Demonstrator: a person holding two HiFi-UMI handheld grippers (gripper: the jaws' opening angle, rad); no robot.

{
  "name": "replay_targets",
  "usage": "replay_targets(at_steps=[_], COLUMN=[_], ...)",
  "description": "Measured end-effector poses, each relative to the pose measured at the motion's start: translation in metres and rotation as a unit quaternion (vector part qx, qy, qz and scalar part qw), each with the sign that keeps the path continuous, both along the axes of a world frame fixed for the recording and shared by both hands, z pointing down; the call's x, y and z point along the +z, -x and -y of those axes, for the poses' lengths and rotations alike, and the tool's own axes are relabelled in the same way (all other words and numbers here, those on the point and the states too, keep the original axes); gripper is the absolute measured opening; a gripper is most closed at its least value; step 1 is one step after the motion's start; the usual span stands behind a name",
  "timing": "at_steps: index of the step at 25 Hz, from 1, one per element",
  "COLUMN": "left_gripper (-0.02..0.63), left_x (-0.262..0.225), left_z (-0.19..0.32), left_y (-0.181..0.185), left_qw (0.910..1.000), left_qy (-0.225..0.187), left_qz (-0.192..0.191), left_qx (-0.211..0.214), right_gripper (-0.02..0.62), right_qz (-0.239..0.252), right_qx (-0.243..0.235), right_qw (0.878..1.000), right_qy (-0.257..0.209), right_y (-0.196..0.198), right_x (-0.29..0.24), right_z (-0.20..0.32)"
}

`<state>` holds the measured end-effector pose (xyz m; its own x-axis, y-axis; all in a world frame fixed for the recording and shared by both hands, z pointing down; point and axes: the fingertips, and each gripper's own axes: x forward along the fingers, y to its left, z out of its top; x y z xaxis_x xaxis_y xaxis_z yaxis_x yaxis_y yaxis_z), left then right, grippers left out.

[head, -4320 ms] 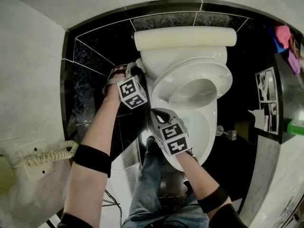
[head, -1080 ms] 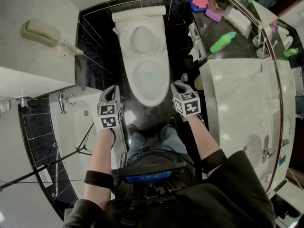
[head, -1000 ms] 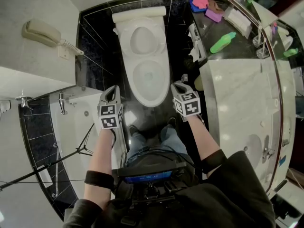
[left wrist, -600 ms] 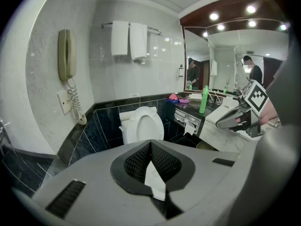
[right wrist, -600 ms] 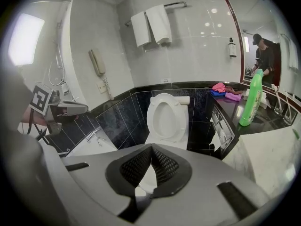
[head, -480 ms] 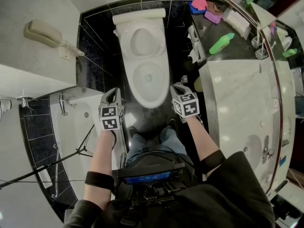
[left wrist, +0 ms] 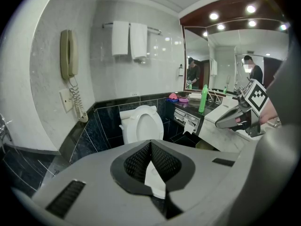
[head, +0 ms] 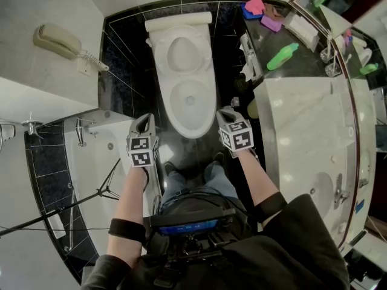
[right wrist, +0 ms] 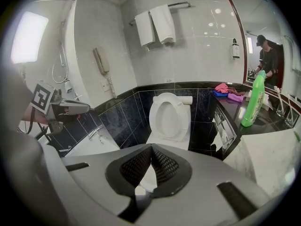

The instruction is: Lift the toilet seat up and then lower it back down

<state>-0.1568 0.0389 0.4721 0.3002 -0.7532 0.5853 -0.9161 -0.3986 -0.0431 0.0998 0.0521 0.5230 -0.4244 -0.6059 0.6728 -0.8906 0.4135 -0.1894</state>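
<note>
The white toilet (head: 188, 98) stands against the black tiled wall, a step ahead of the person's feet. Its seat (head: 181, 50) is raised and leans on the tank; the seat (left wrist: 145, 126) in the left gripper view and the seat (right wrist: 169, 114) in the right gripper view both show it as an upright oval ring. My left gripper (head: 144, 121) hangs left of the bowl and my right gripper (head: 225, 112) hangs right of it, both well short of the toilet. The jaws of the left gripper (left wrist: 151, 142) and of the right gripper (right wrist: 151, 146) are shut, with nothing held.
A marble counter (head: 302, 119) with a green bottle (head: 283, 56) runs along the right. A bathtub (head: 91, 156) and tripod legs (head: 72, 204) lie at the left. A wall phone (head: 57, 41) hangs upper left. A paper holder (head: 248, 53) sits right of the toilet.
About four seconds ago both grippers were at the toilet's seat, close up. Now the person stands back with the seat up. Over the last second the grippers barely shifted.
</note>
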Motion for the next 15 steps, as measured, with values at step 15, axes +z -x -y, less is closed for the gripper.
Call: replay_targets(at_steps=[15], left_gripper=[0.008], left_x=[0.0008], left_z=[-0.0040], left_y=[-0.0031], left_qw=[1.0000], left_qy=[0.006], left_qz=[-0.002], left_qx=[0.001], right_gripper=[0.005], right_qz=[-0.007], right_qx=[0.009], right_qw=[1.000], right_qy=[0.001], right_y=[-0.0054], right_x=[0.0027], right_z=[0.0005])
